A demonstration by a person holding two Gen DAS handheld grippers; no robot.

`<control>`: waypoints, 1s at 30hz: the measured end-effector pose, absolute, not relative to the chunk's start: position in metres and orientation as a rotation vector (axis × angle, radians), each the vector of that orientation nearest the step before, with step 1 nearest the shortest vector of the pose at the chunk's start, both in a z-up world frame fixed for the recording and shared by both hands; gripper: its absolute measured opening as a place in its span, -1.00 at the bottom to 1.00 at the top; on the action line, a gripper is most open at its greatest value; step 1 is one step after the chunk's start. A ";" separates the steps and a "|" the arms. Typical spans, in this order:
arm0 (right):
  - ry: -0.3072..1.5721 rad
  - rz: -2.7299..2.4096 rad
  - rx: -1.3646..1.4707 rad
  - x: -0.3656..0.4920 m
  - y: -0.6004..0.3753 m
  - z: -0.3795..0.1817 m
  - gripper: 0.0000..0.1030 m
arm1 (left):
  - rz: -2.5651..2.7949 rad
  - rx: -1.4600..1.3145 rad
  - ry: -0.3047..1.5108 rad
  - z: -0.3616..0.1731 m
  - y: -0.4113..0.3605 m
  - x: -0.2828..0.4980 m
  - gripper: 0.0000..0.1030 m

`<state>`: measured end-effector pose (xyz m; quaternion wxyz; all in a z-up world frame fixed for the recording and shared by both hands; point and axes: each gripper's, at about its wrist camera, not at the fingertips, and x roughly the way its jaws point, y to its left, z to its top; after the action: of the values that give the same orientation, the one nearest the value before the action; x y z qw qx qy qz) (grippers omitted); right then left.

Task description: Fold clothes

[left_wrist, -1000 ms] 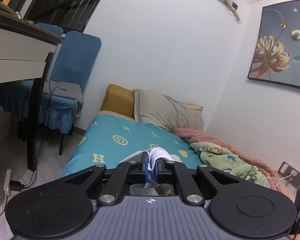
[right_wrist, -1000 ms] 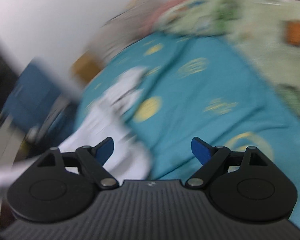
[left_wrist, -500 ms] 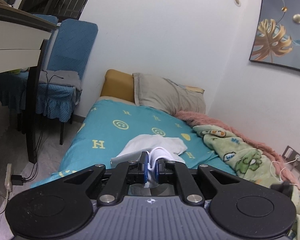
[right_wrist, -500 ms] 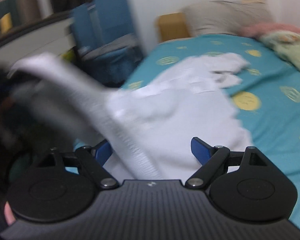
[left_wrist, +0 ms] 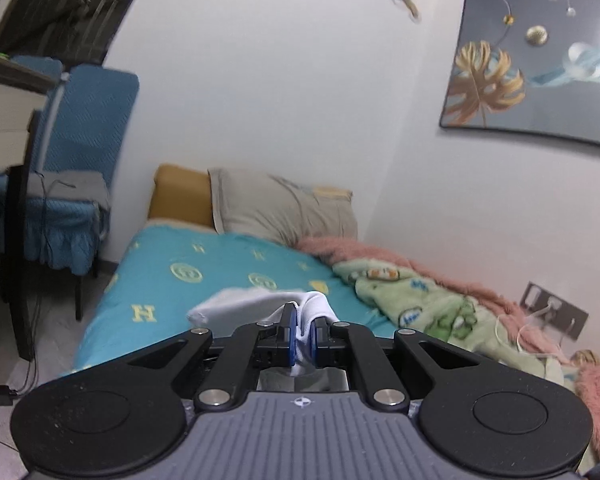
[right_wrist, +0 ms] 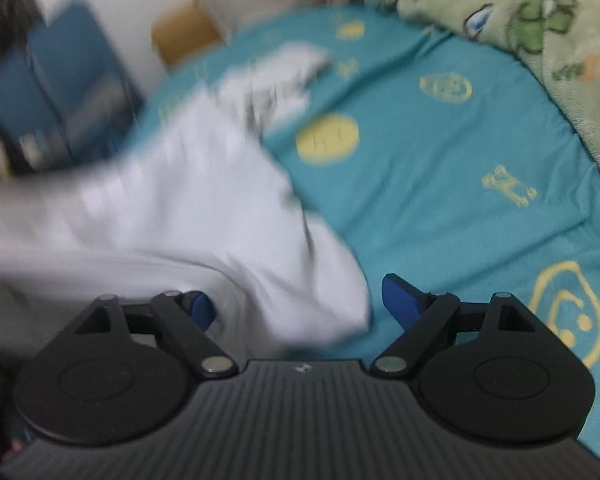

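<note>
Honestly, the risky bit is the left gripper pinching only a small bunch of the white garment, so a tug could be pulling it free or dragging the rest, lying on the teal bed sheet, into a crumpled heap. It's pointing nearly level down the bed. The right gripper is tilting steeply down, spread wide and holding nothing, with the garment's near corner lying loose between its fingers.

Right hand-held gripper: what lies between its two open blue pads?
In the right wrist view, a corner of the white garment lies between the open pads of the right hand-held gripper, untouched by either, over the teal sheet.
</note>
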<state>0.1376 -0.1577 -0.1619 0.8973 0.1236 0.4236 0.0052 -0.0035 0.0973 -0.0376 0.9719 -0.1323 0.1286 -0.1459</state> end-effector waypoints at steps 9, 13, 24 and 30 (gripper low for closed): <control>0.607 0.102 0.350 0.093 -0.177 -0.109 -0.69 | -0.184 -0.396 0.446 -0.052 0.138 0.043 -0.84; 0.603 0.194 0.382 0.097 -0.175 -0.104 -0.72 | -0.166 -0.339 0.507 -0.059 0.143 0.086 -0.50; 0.744 0.243 0.562 0.127 -0.186 -0.122 -0.72 | -0.115 -0.001 0.677 -0.089 0.122 0.124 0.44; 0.763 0.246 0.615 0.130 -0.189 -0.125 -0.72 | -0.186 0.108 0.487 -0.056 0.096 0.068 0.57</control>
<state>0.1298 -0.1893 -0.1254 0.8751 0.2946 0.3655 0.1179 0.0683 0.0956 -0.0564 0.9647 0.0533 0.2407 -0.0922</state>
